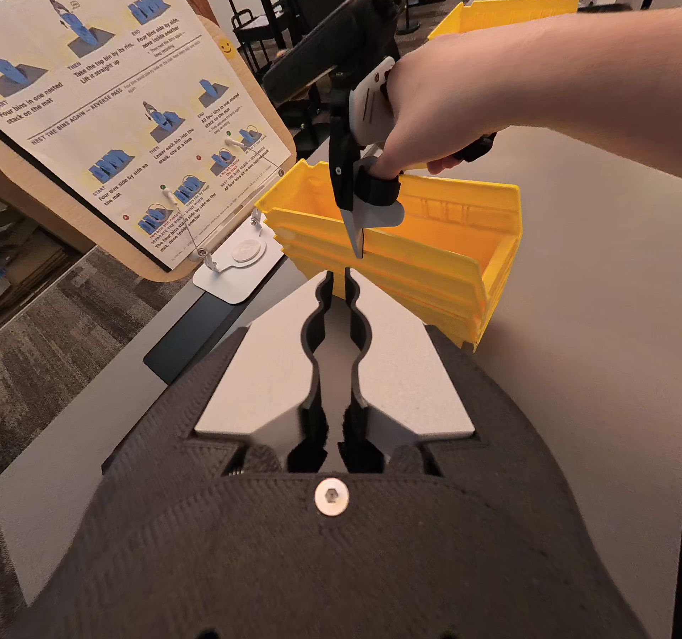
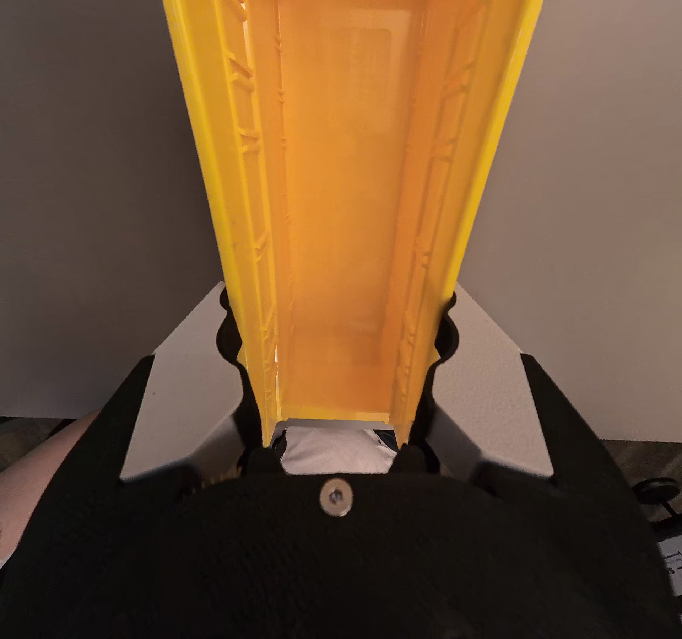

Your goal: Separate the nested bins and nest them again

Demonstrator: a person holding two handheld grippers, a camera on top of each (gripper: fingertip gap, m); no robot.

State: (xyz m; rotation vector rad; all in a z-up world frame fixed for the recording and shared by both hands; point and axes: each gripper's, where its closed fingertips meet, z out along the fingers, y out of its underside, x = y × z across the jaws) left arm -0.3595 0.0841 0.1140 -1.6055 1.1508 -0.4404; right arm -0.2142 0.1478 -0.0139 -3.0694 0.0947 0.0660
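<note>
Grey table (image 1: 590, 289) | right gripper (image 2: 337, 296) clamped across yellow bin (image 2: 339, 178) | left gripper (image 1: 339, 274) nearly together, bare, beside stack (image 1: 424, 281)

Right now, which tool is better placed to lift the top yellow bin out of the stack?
The right tool. In the left wrist view it reaches down over the top bin of the nested stack, straddling its walls. The left tool sits nearly closed and empty beside the stack's lower bins.

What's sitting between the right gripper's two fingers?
A yellow bin, open side toward the camera; right wrist view shows both fingers against its outer walls.
</note>
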